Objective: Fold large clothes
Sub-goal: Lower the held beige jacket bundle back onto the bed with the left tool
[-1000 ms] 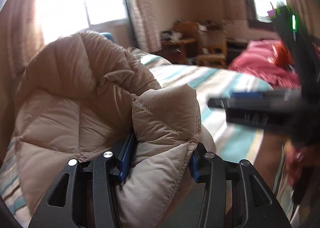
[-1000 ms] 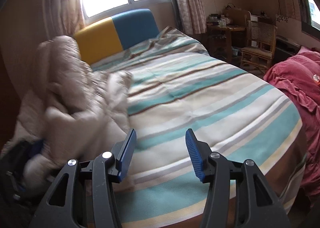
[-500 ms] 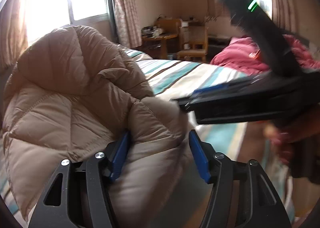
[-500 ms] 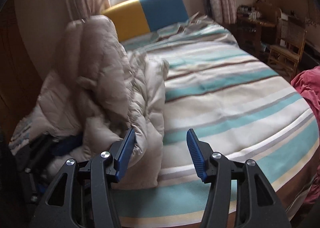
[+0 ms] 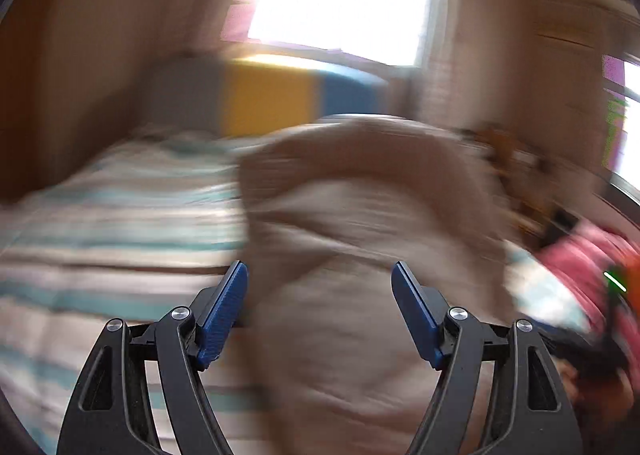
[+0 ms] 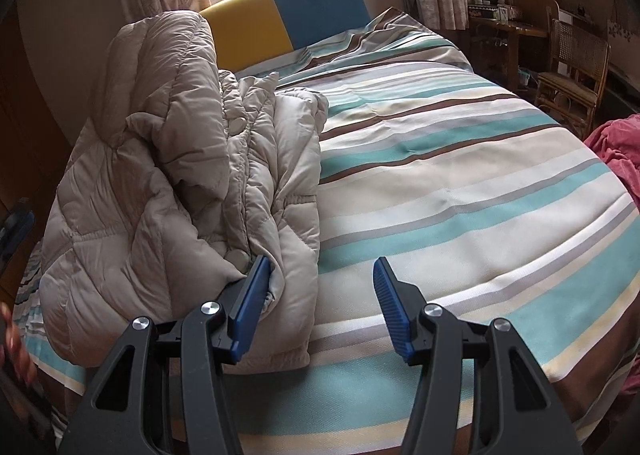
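Note:
A beige quilted down jacket lies bunched in a heap on the left side of the striped bed. The left wrist view is smeared by motion. In it the jacket fills the space ahead of my left gripper, whose jaws are opening, and the blue pads stand clear of the fabric. My right gripper is open just above the bed's near edge. Its left pad is beside the jacket's hem, and only a strip of that hem lies below the gap.
A yellow and blue headboard stands under the window. A wooden desk and a wicker chair are at the right wall. A pink blanket lies at the right edge. The striped bedding right of the jacket is flat.
My left gripper let go of the jacket fold, widened its jaws and swung round to face the headboard. The jacket settled into a heap. The right gripper barely moved.

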Available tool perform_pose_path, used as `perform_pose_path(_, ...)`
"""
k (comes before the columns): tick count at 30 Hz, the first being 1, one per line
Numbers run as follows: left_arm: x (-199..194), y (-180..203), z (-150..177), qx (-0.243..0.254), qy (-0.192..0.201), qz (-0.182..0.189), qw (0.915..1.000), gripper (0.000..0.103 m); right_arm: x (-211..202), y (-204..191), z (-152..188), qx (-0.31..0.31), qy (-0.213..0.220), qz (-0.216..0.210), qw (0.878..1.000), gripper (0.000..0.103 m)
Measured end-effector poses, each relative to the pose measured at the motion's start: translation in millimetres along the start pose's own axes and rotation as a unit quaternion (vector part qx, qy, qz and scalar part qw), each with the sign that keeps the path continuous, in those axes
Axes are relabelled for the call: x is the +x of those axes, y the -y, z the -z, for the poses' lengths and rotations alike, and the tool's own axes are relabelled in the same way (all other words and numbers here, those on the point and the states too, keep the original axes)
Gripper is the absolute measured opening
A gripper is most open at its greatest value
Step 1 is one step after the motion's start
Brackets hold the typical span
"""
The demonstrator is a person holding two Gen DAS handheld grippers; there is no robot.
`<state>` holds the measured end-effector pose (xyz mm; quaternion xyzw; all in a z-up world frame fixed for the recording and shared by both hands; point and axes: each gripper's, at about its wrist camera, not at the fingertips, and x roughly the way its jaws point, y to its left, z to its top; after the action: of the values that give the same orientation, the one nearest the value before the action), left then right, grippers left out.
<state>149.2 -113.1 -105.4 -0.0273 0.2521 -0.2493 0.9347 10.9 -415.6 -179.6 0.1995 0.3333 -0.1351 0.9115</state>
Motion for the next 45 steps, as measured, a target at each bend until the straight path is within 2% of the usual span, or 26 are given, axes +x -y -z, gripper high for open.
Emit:
perform_pose_path(2, 17, -19, -9, -0.048, -0.008, -0.023, 0.9986, 0.074, -14, -3, -5, -0.002, 0.028, 0.006, 1.0, 0.053)
perform_pose_path(5, 44, -25, -18, -0.041, -0.02, -0.042, 0.9981, 0.074, -37, -11, -24, -0.013, 0.078, 0.012, 0.997, 0.053)
perform_pose_path(7, 69, -17, -26, -0.035, -0.032, -0.039, 0.9981, 0.074, -48, -19, -43, -0.017, 0.104, -0.002, 0.994, 0.053)
perform_pose_path(10, 89, -12, -43, -0.053, -0.038, -0.028, 0.9975, 0.074, -51, -41, -77, -0.042, 0.118, -0.029, 0.992, 0.053)
perform_pose_path(12, 100, -3, -52, -0.045, -0.053, -0.021, 0.9974, 0.074, -48, -58, -99, -0.066, 0.126, -0.044, 0.989, 0.053)
perform_pose_path(16, 115, 17, -59, -0.02, -0.082, -0.011, 0.9964, 0.074, -14, -93, -143, -0.099, 0.104, -0.069, 0.987, 0.052)
perform_pose_path(19, 126, 32, -64, 0.0, -0.102, -0.015, 0.9947, 0.074, 23, -106, -164, -0.12, 0.079, -0.057, 0.988, 0.049)
perform_pose_path(22, 137, 47, -72, 0.024, -0.119, -0.02, 0.9923, 0.074, 55, -103, -175, -0.134, 0.059, -0.027, 0.989, 0.047)
perform_pose_path(27, 160, 64, -79, 0.049, -0.142, -0.043, 0.9878, 0.074, 91, -72, -172, -0.108, 0.031, -0.006, 0.994, 0.044)
perform_pose_path(31, 176, 82, -79, 0.077, -0.147, -0.057, 0.9845, 0.074, 107, -56, -163, -0.094, 0.028, 0.015, 0.995, 0.044)
perform_pose_path(34, 186, 92, -73, 0.092, -0.145, -0.068, 0.9827, 0.08, 115, -47, -157, -0.09, 0.031, 0.035, 0.995, 0.044)
perform_pose_path(39, 200, 90, -64, 0.088, -0.148, -0.072, 0.9825, 0.089, 122, -33, -150, -0.076, 0.028, 0.041, 0.996, 0.045)
perform_pose_path(45, 216, 92, -53, 0.096, -0.145, -0.078, 0.9816, 0.091, 134, -27, -145, -0.066, 0.019, 0.044, 0.997, 0.045)
